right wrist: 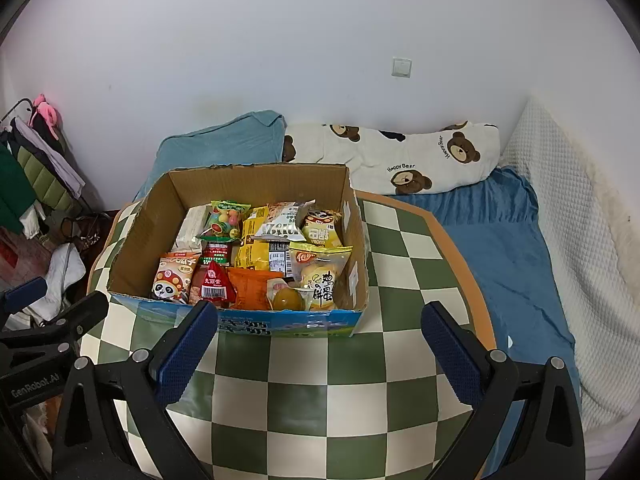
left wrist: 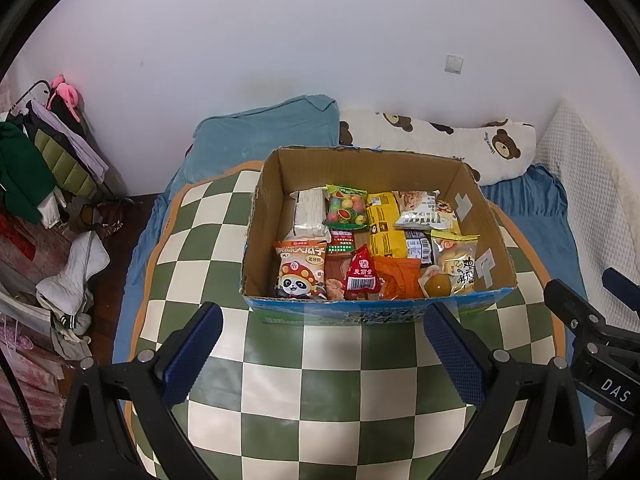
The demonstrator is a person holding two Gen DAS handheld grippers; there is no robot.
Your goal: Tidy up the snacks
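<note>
Snacks fill a cardboard box (left wrist: pixel 376 236) that sits on the green-and-white checked bench (left wrist: pixel 328 380), at about 12 o'clock from the left tool (left wrist: pixel 322 354) and nearer 11 o'clock from the right tool (right wrist: pixel 320 350). Reading the box from left to right in the left wrist view: a panda-printed packet (left wrist: pixel 298 270) at the near left corner, a white wrapped pack (left wrist: pixel 308 214) behind it, a red triangular sachet (left wrist: pixel 362 274), a bag of coloured candies (left wrist: pixel 346 208), a yellow packet (left wrist: pixel 384 228), an orange pouch (left wrist: pixel 398 278), and a clear bag of egg biscuits (left wrist: pixel 458 260) at the right wall. These are judged light, soft and crinkly, with slippery film; the biscuits look likely to crush. A sealed edge or a corner offers the safest hold, taken with a gentle pinch, and the items lying on top, such as the red sachet, seem easiest to lift first. Both tools stand with their blue pads spread wide and nothing between them, hovering over the bare bench short of the box. The left wrist view alone shows the clothes heaped at 9 o'clock in full, and the right tool at its 3 o'clock edge. The right wrist view alone shows the open bench to the right of the box, and the left tool at its 8 o'clock edge.
</note>
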